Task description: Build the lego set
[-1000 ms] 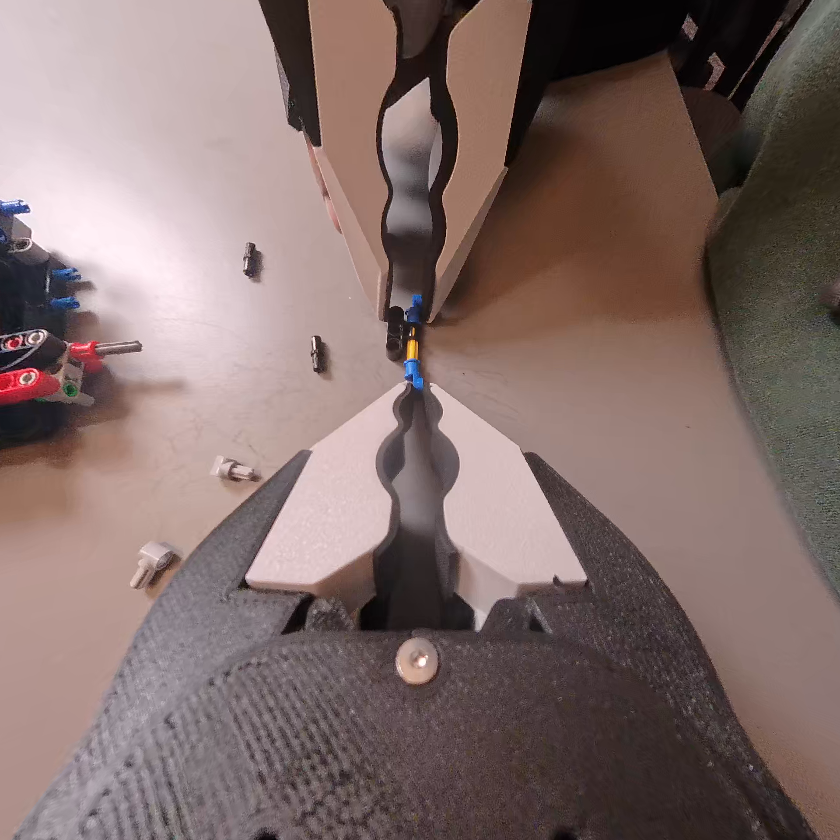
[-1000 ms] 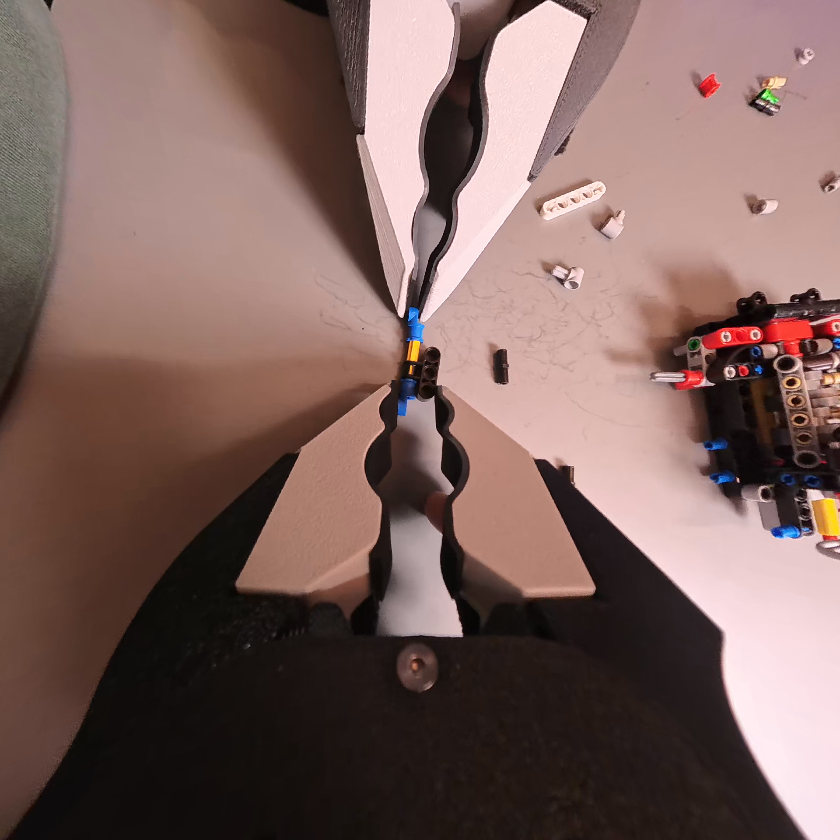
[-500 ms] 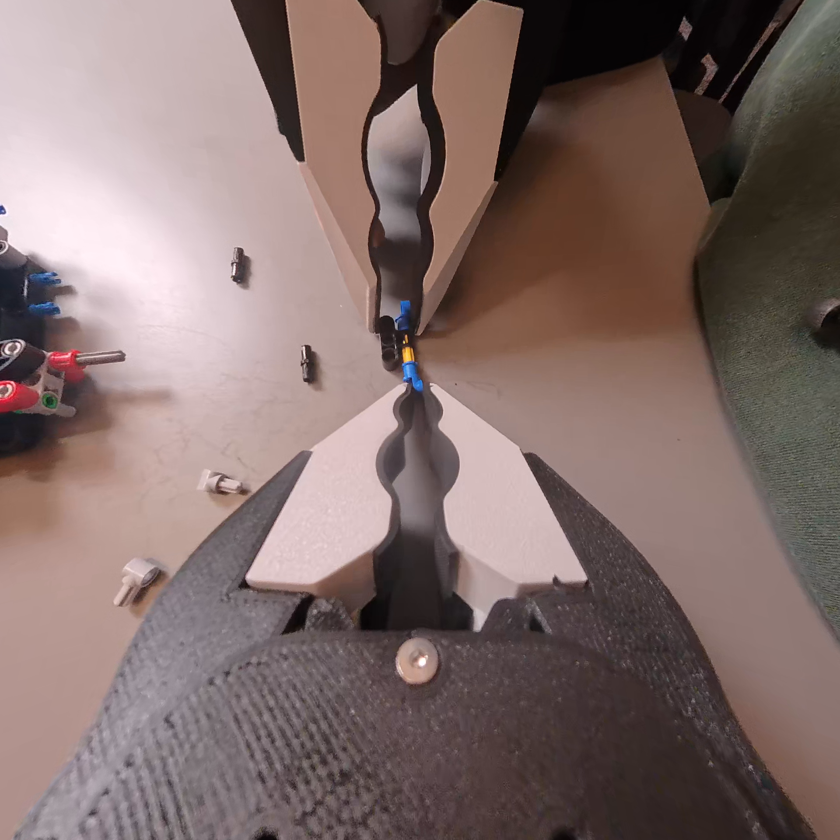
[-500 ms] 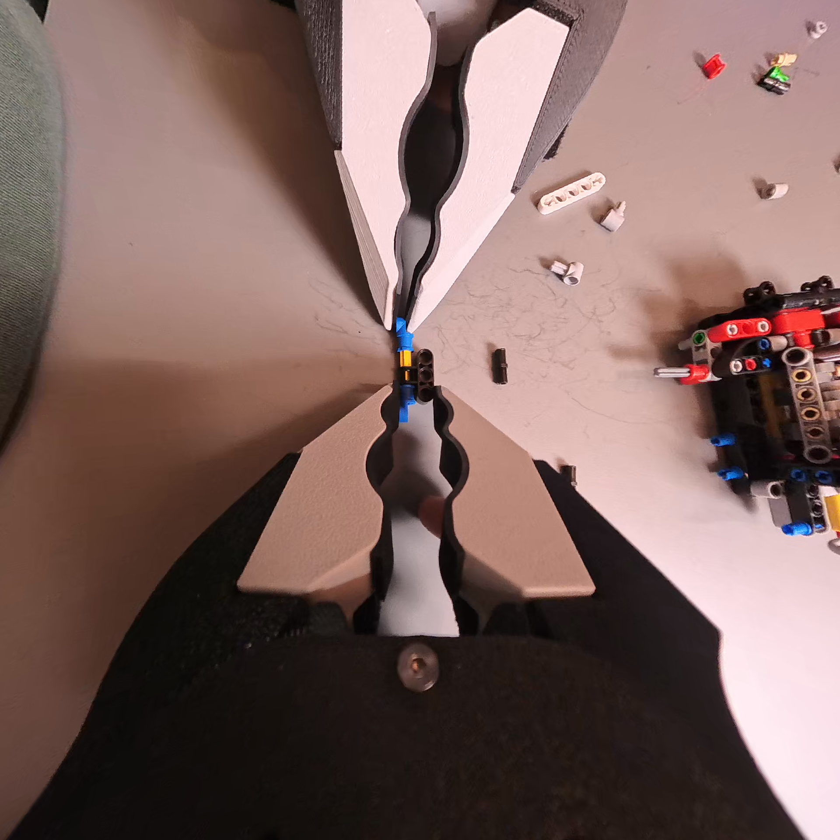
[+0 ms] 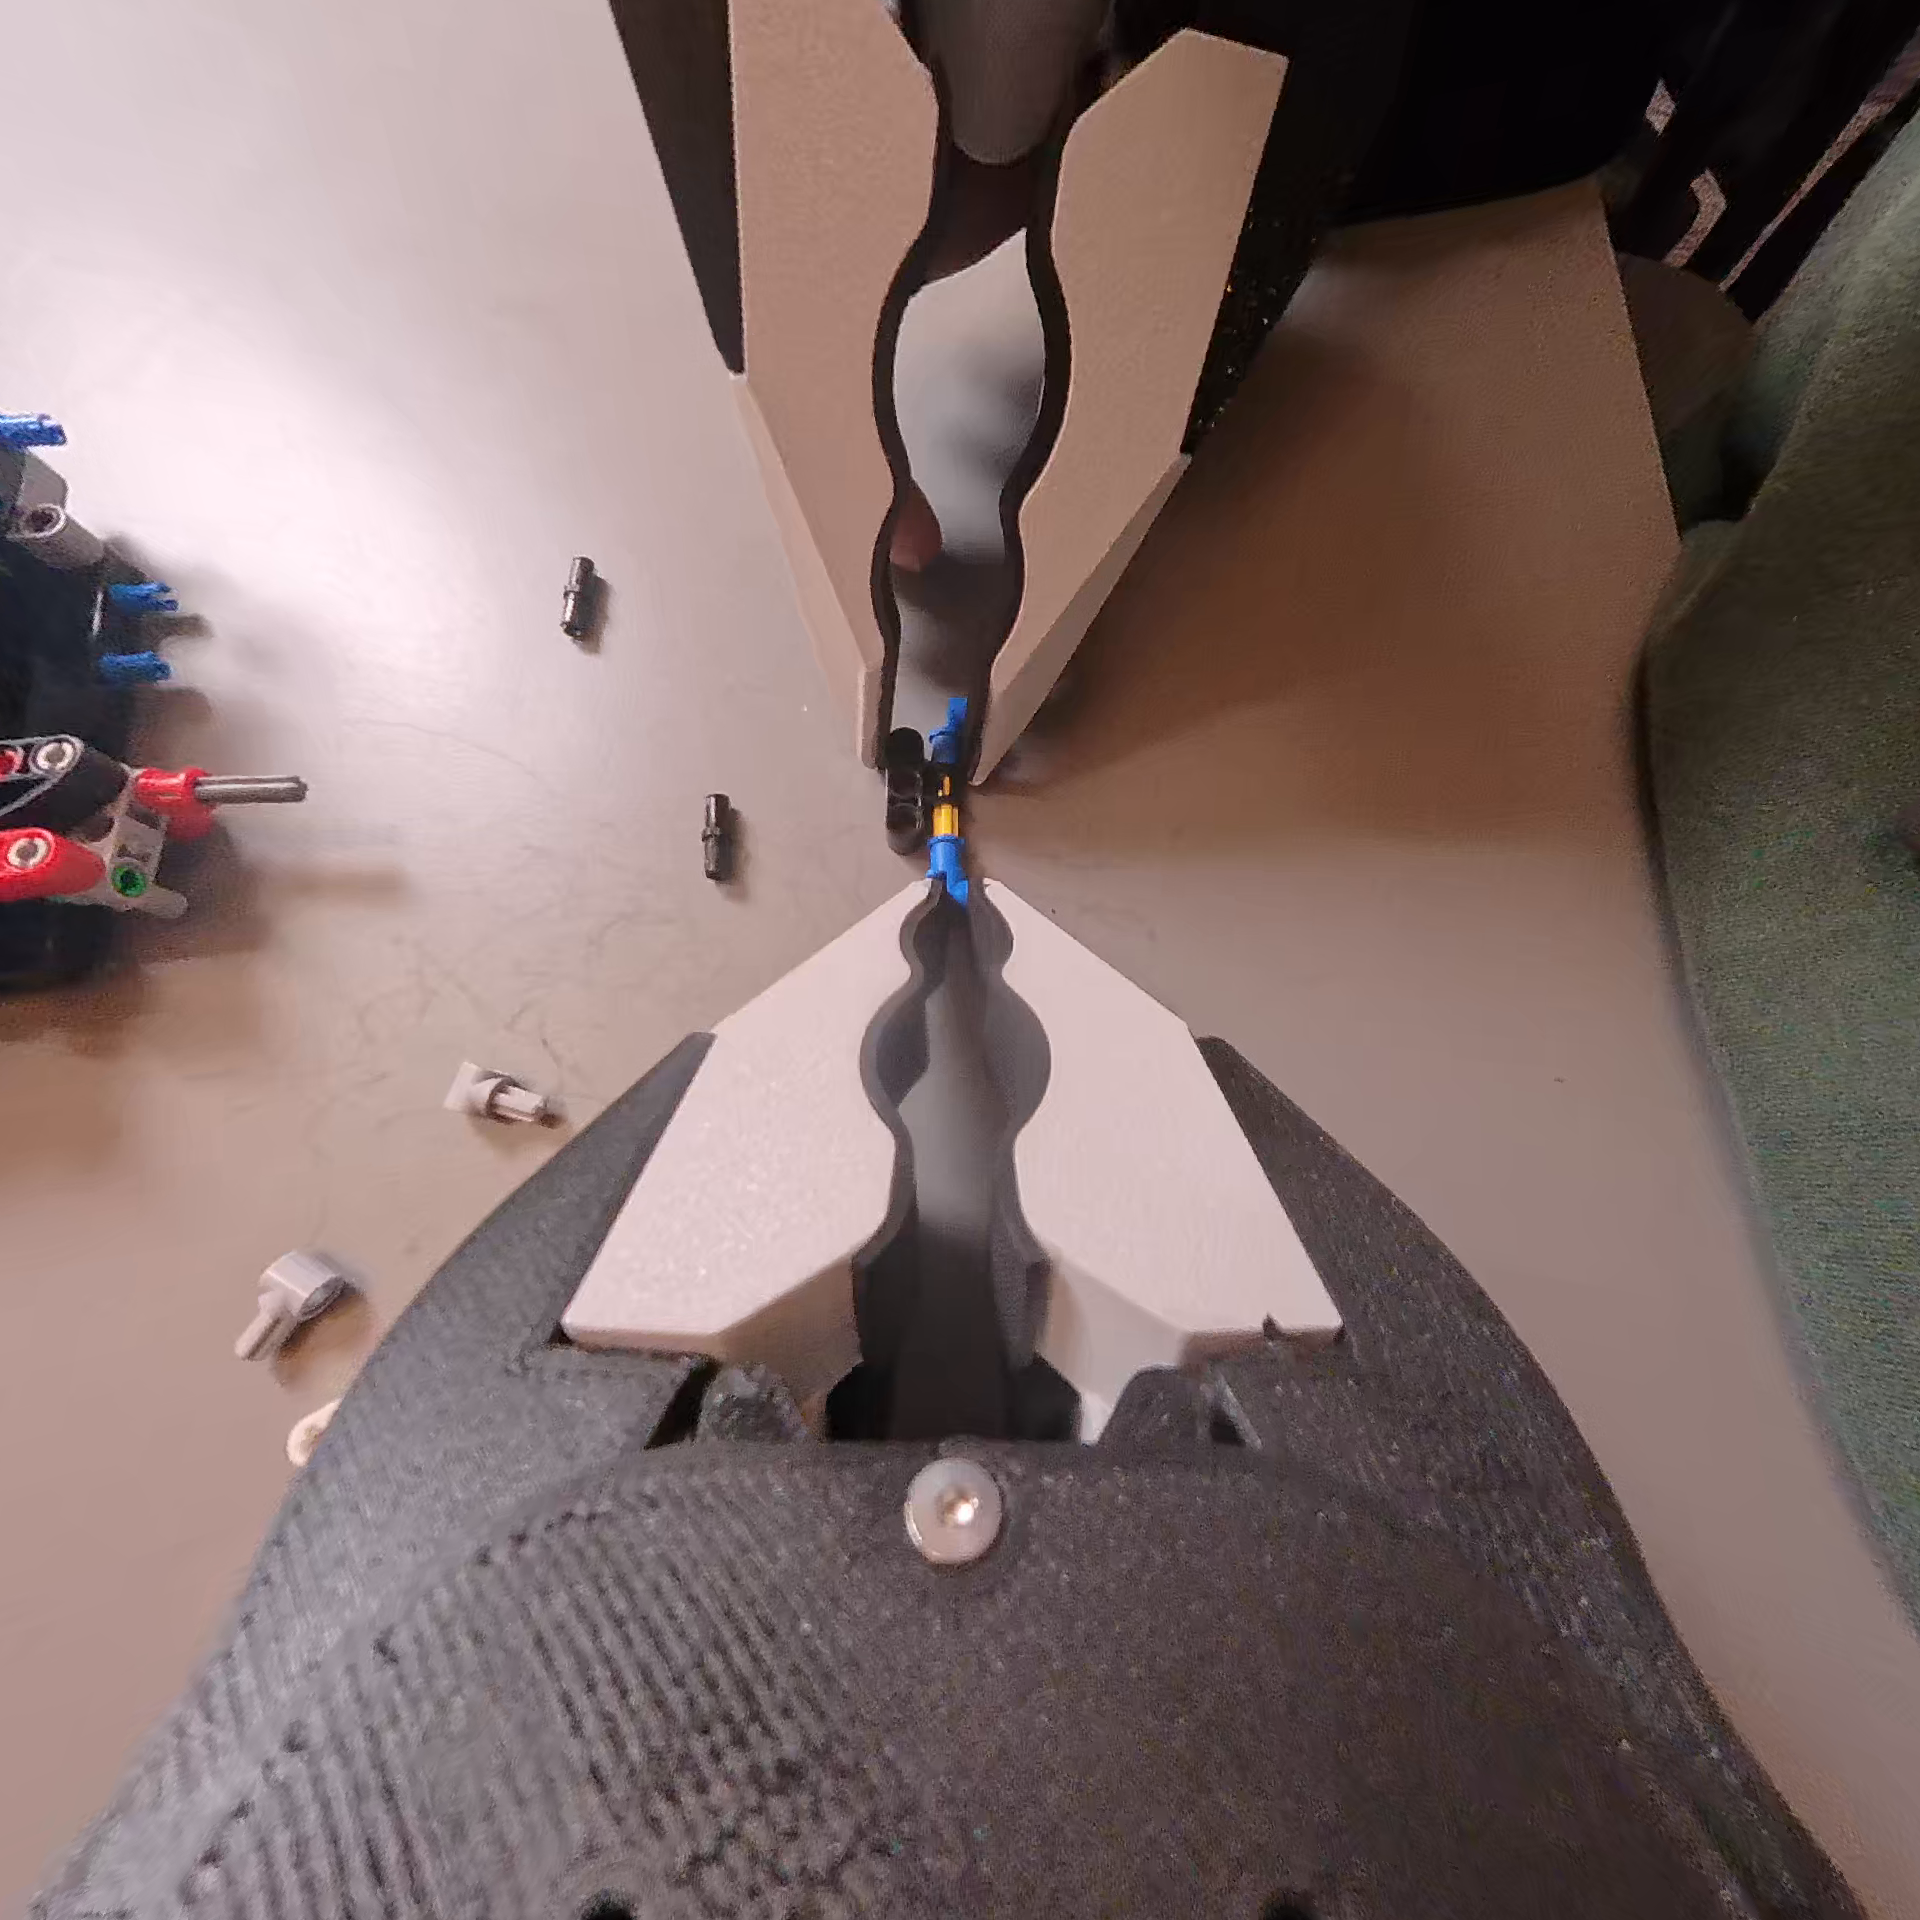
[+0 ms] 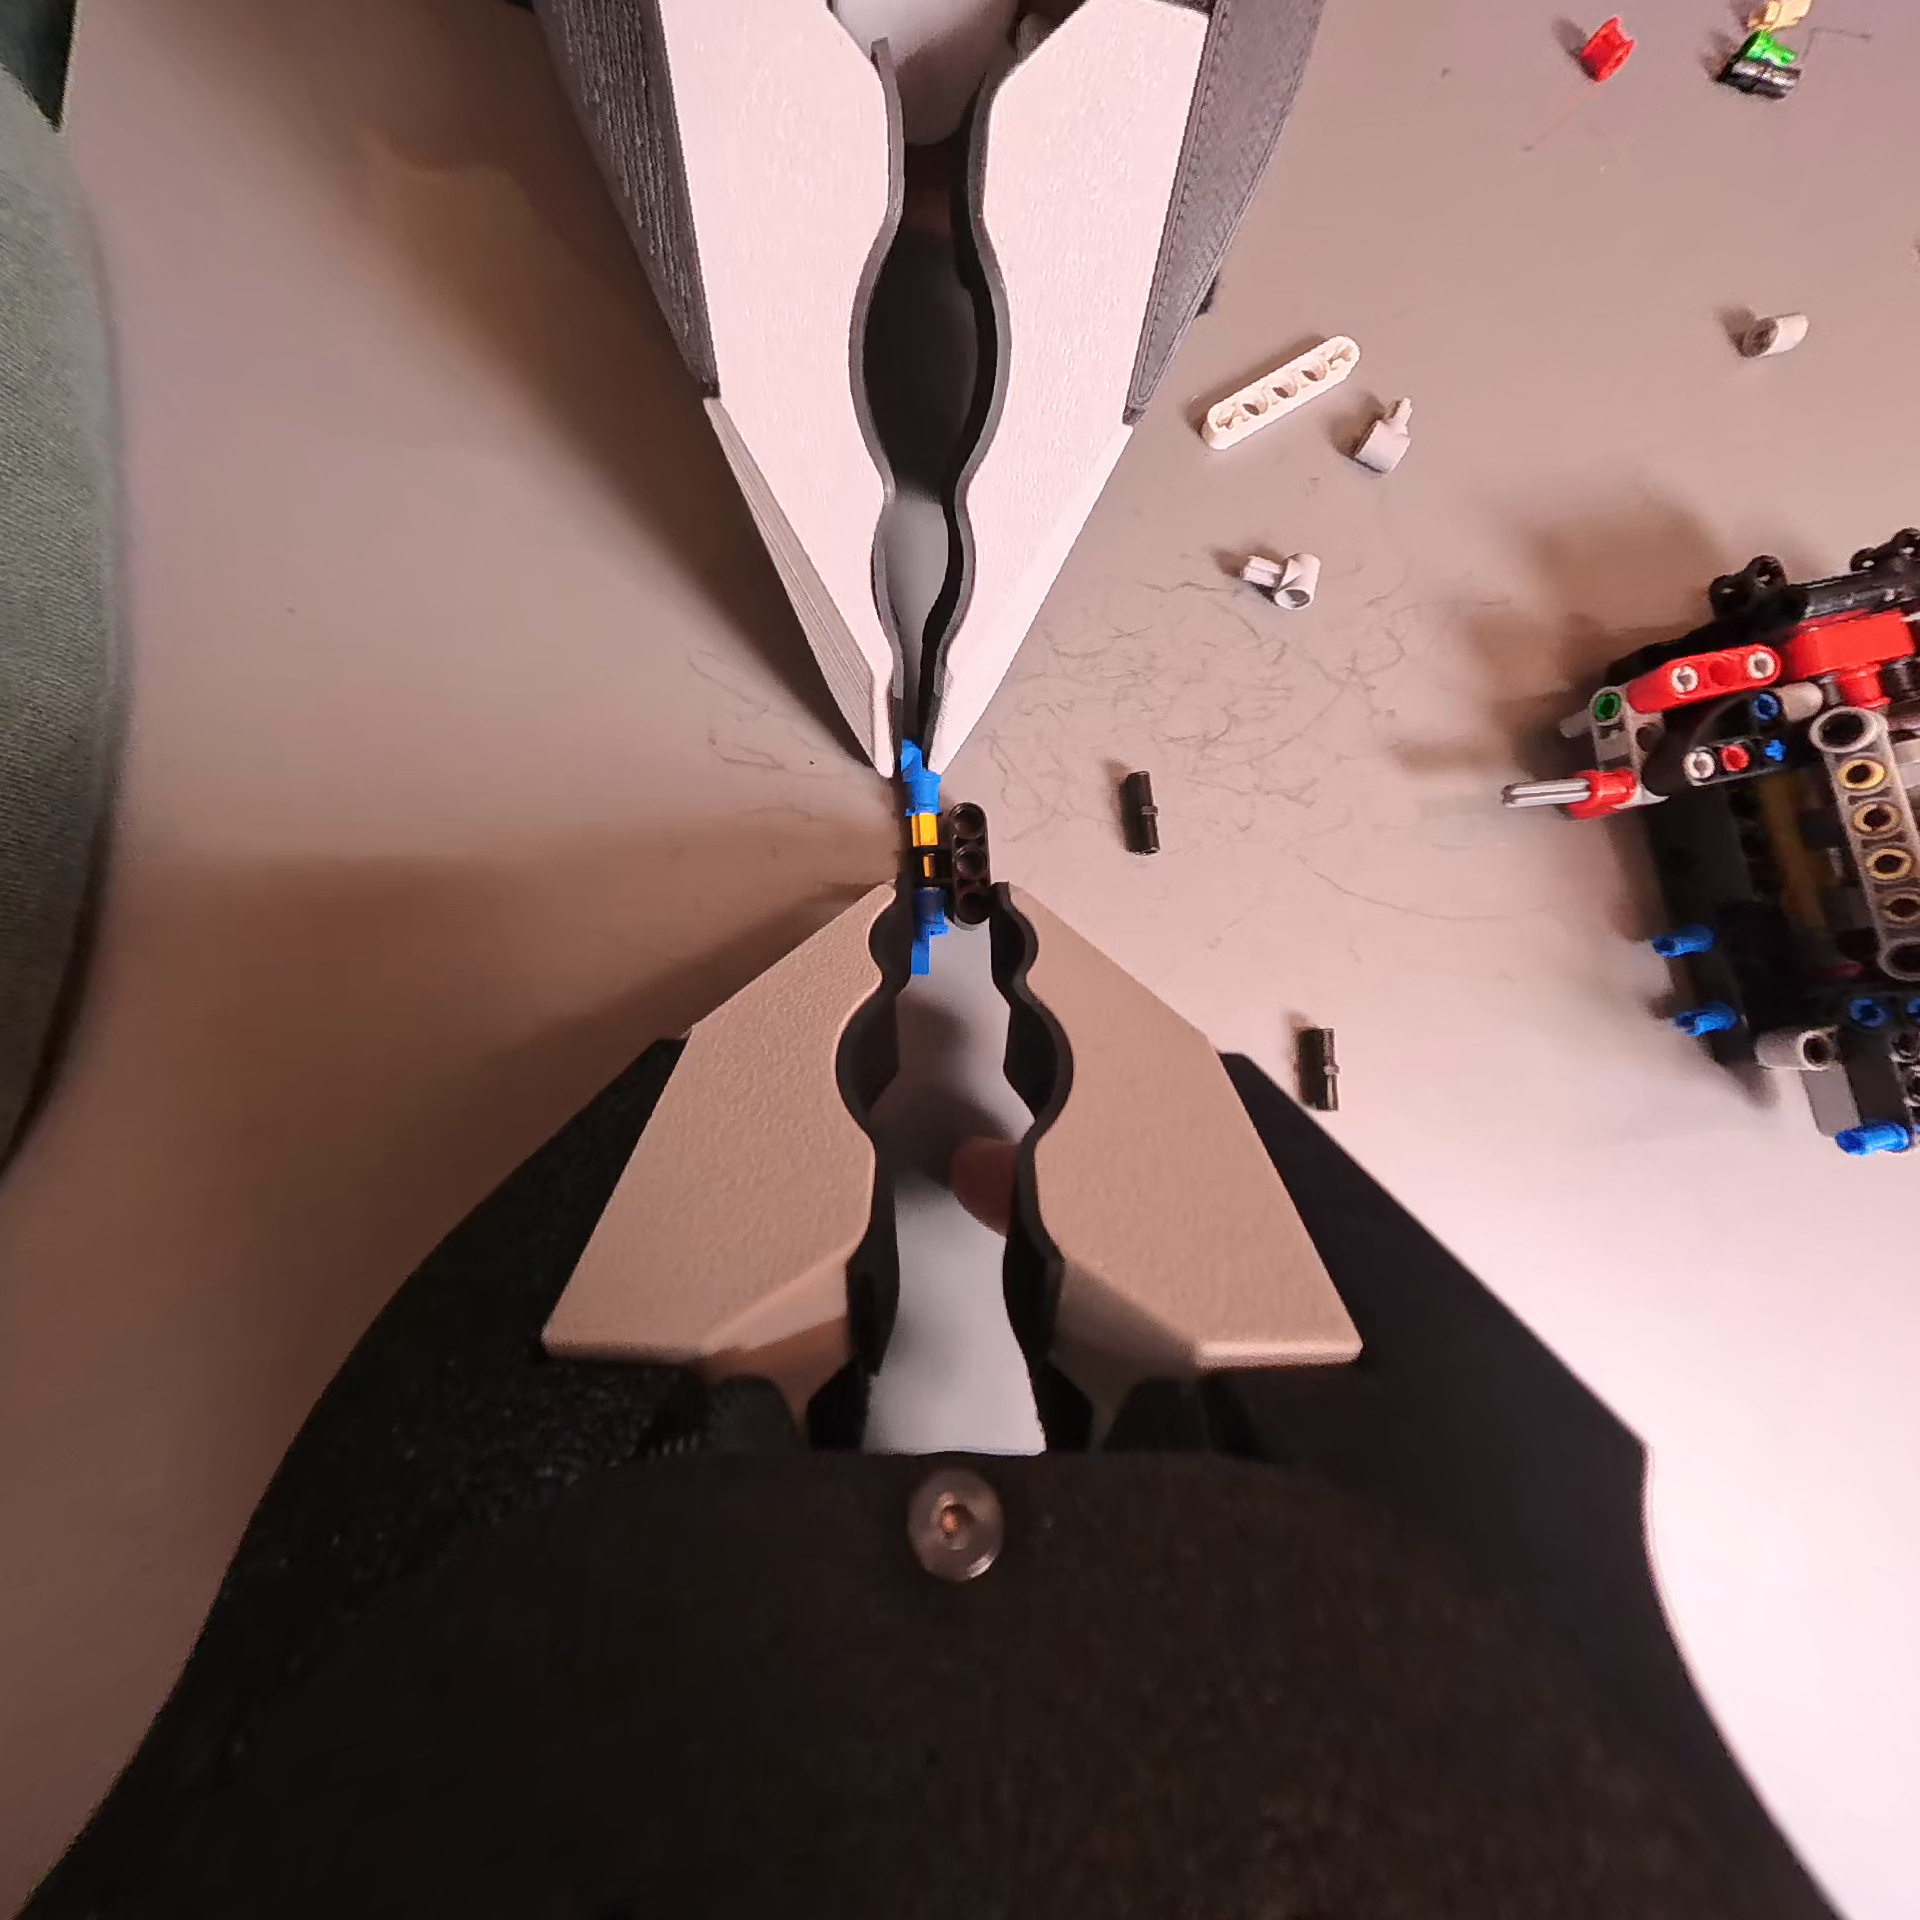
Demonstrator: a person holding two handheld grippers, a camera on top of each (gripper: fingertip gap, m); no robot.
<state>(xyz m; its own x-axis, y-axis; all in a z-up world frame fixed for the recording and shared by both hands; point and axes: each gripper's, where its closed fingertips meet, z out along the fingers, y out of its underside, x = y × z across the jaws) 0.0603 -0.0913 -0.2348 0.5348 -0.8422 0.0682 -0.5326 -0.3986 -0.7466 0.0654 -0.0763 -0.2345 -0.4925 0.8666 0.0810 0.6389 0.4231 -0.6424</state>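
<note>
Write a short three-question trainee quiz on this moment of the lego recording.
1. True or false: both tools, left tool and right tool, grip the small blue, yellow and black piece from opposite ends.
2. Which is nearer that piece: A, the loose black pin, or B, the white beam?
3. On which side of the right wrist view does the partly built model sit?

Key: 1 true; 2 A; 3 right.

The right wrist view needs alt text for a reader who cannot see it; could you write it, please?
Two claws meet tip to tip over a beige table, the right claw and left claw each pinching one end of a small blue, yellow and black lego piece. A partly built lego model sits right.
</note>
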